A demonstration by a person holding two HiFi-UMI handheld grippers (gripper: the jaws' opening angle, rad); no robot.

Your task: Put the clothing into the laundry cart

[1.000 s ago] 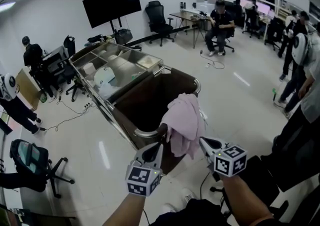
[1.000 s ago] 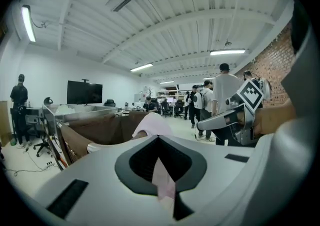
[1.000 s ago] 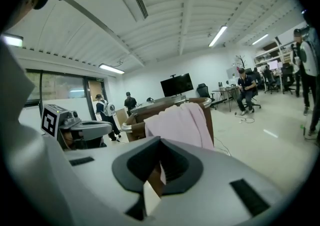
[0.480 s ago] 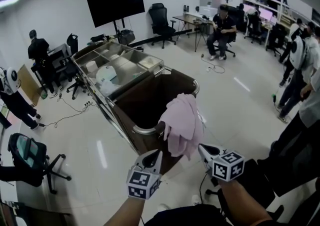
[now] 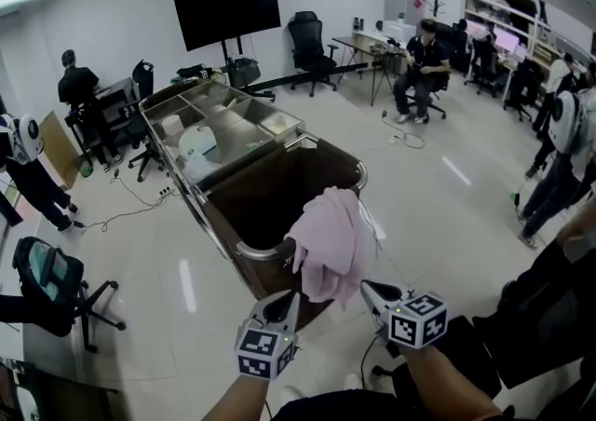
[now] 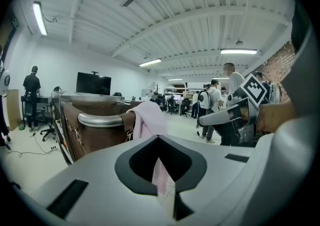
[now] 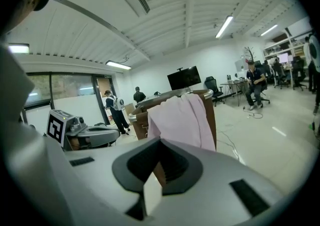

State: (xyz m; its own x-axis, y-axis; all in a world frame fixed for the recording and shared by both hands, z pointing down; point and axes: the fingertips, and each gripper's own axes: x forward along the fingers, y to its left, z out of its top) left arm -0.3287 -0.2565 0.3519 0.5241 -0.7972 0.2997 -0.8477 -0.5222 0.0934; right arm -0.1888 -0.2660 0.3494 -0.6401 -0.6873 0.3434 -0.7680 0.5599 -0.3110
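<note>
A pink garment (image 5: 331,242) hangs over the near rim of the brown laundry cart (image 5: 265,250), half inside and half down the outer side. It also shows draped over the cart's metal rail (image 6: 100,119) in the left gripper view, and as pink cloth (image 7: 182,120) in the right gripper view. My left gripper (image 5: 287,298) is low and left of the hanging hem, shut and empty. My right gripper (image 5: 368,289) is just right of the hem, also shut with nothing in it. Neither touches the cloth.
Behind the brown bag, the cart's steel tray section (image 5: 233,112) holds white items. A black office chair (image 5: 51,284) stands at the left, with cables (image 5: 130,214) on the floor. A TV on a stand (image 5: 228,11) is at the back. People stand and sit around the room.
Both grippers have sunk a little and drawn back toward me from the cart. The pink garment stays draped over the rim.
</note>
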